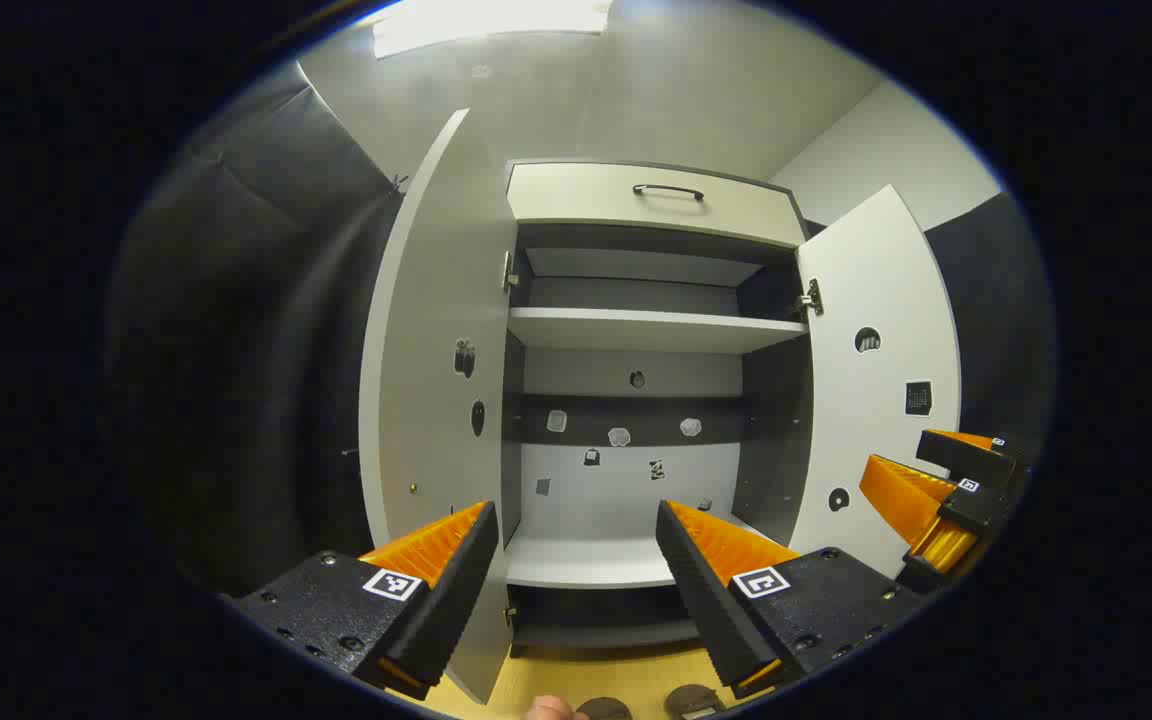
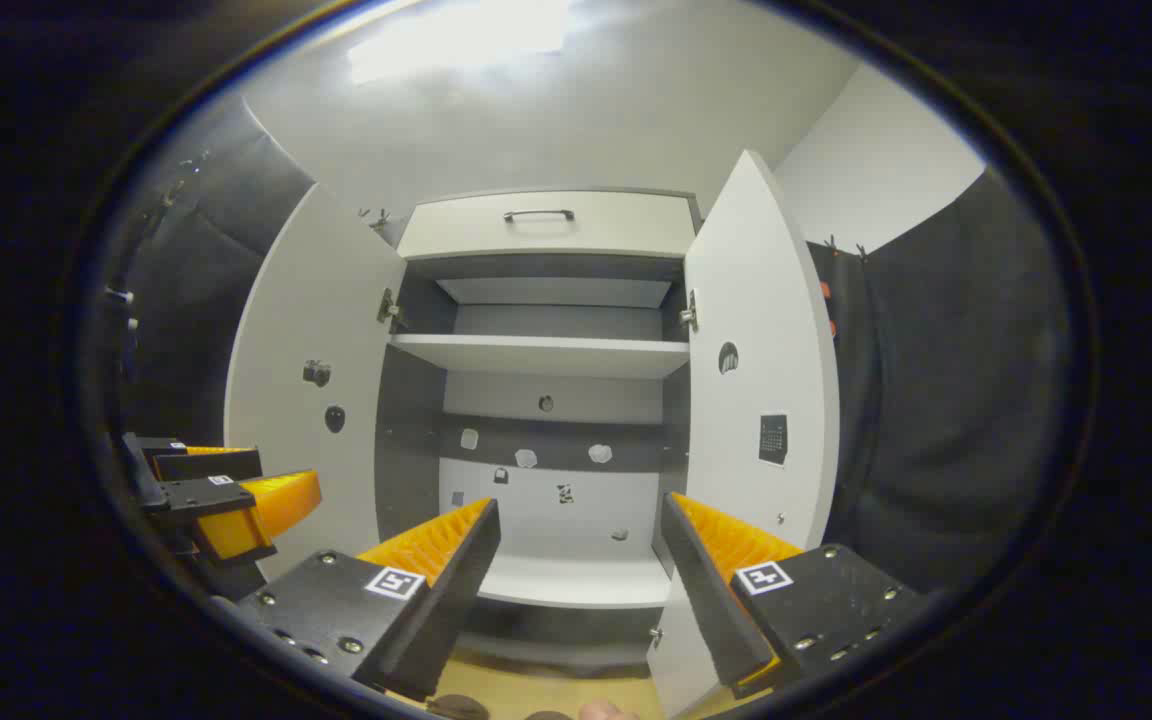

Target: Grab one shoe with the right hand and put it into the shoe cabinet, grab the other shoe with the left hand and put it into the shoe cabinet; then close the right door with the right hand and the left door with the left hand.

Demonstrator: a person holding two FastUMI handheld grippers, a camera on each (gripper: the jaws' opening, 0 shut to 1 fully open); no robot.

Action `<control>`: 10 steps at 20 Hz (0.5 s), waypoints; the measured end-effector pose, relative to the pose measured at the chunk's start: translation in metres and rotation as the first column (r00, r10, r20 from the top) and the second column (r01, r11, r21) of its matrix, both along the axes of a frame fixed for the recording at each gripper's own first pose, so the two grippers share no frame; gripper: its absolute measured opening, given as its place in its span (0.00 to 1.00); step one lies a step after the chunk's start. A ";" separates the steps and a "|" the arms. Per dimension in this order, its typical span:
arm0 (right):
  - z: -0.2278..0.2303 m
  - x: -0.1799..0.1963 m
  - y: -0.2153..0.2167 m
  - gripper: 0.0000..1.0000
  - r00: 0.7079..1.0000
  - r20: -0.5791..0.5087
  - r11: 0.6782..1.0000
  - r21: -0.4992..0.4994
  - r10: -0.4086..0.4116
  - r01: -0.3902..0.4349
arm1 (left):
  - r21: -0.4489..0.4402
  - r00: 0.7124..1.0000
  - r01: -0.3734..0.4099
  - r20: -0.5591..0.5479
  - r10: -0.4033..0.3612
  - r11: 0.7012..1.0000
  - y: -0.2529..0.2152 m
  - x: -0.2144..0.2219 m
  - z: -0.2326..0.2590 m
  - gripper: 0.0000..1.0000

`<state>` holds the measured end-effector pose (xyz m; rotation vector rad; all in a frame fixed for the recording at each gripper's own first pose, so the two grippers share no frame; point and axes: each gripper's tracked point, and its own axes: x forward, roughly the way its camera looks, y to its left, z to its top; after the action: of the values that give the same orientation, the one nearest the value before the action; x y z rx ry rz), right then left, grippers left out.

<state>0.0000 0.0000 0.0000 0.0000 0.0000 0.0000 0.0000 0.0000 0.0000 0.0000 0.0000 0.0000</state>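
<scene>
Both grippers stand with fingers spread wide and nothing between them: the left gripper (image 1: 571, 560) at the bottom of the left gripper view, the right gripper (image 2: 576, 560) at the bottom of the right gripper view. Each also appears in the other's view, the right one at the right edge of the left gripper view and the left one at the lower left of the right gripper view, side by side and apart. Beyond the fingers, at centre frame, stands the shoe cabinet (image 1: 646, 330) with its left door (image 1: 431, 330) and right door (image 1: 881, 380) both swung open. Its lower shelf (image 1: 586, 560) and the upper shelf (image 1: 651, 328) carry no shoe; a closed drawer (image 1: 651, 203) sits above them. Dark rounded shapes at the very bottom edge of the left gripper view, on the wooden floor (image 1: 556, 680), may be the shoes (image 1: 691, 700), but too little is visible to tell. Judged from this, the task is at its opening step: no shoe is grasped or stowed. The next move calls for lowering the right gripper to one shoe, closing the fingers across it, then carrying it between the open doors onto a shelf.
</scene>
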 end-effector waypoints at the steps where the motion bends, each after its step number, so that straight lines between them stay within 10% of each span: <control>1: 0.000 0.001 0.000 0.97 1.000 -0.004 1.000 0.004 -0.004 0.004 | 0.003 1.000 0.002 0.000 -0.002 1.000 0.000 -0.001 0.000 0.97; 10: -0.001 0.006 -0.007 0.97 1.000 0.002 1.000 0.001 -0.006 0.006 | 0.004 1.000 -0.014 0.003 0.014 1.000 0.001 0.002 0.000 0.97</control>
<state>0.0062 -0.0069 -0.0007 0.0012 -0.0018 -0.0060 0.0015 0.0011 -0.0004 0.0042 -0.0026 0.0136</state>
